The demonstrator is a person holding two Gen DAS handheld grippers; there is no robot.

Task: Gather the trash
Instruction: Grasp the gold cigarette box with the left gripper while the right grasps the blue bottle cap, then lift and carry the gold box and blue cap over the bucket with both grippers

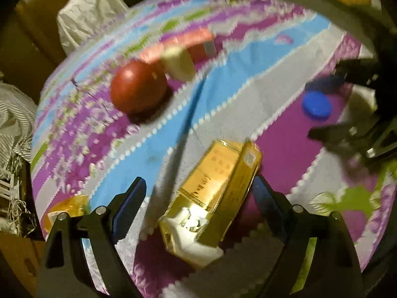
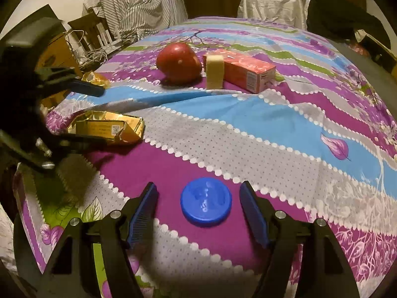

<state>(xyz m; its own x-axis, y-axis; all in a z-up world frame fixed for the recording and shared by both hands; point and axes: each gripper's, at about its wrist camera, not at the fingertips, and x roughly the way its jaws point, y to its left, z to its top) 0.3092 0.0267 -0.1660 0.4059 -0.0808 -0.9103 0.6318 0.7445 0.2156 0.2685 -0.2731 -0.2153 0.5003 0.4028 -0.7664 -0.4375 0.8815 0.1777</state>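
A crushed gold box lies on the patterned cloth between the jaws of my open left gripper; its right edge is close to the right finger. The box also shows at the left of the right wrist view, with the left gripper around it. A blue lid lies flat between the jaws of my open right gripper, touching neither. The lid and right gripper appear at the right of the left wrist view.
A red apple, a pale yellow sponge block and a pink-red carton sit at the far side of the cloth-covered table. A gold wrapper lies at the left edge. A white bag stands behind.
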